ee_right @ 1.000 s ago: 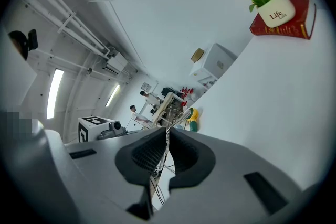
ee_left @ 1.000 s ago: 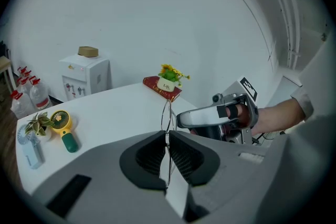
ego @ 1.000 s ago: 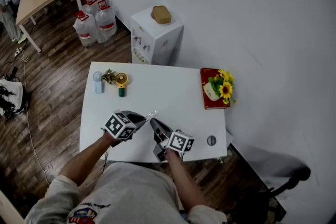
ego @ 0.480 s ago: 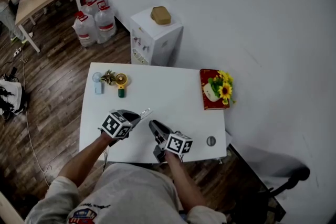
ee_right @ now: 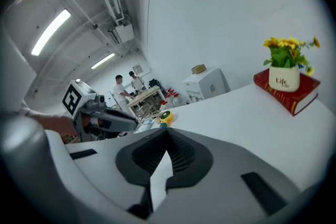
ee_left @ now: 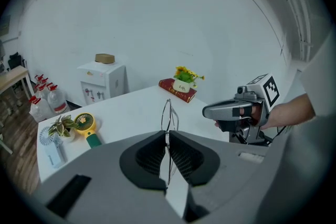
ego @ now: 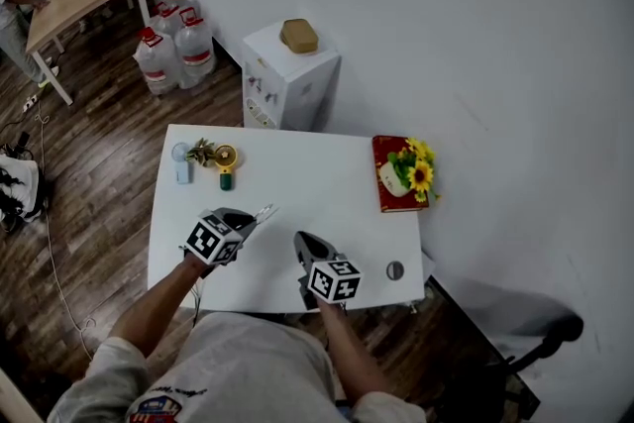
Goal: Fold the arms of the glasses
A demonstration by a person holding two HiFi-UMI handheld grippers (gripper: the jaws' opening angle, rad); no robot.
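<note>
White tabletop (ego: 315, 175) carries few things, and the glasses (ego: 264, 211), thin wire-framed ones, are not lying on it: the left tongs (ego: 250, 219) hold them up above its near left part. In the left gripper view the left tongs (ee_left: 167, 135) are clamped on the glasses (ee_left: 168, 113), the dark ribbed pads pressed together on the thin metal, with the frame standing edge-on and rising out past the tips. The right tongs (ego: 301, 239) hover just beside them over the near middle of the tabletop, apart from the glasses; in the left gripper view the right tongs (ee_left: 206, 111) point in from the right with a gap between them and the frame. The right gripper view shows the right tongs (ee_right: 167, 132) fully closed with nothing between the pads. At the far left of the tabletop lie a yellow hand fan (ego: 226, 159) and a small plant sprig (ego: 202, 151). At the far right a red book (ego: 391, 196) lies flat with a white pot of sunflowers (ego: 410, 168) on top.
</note>
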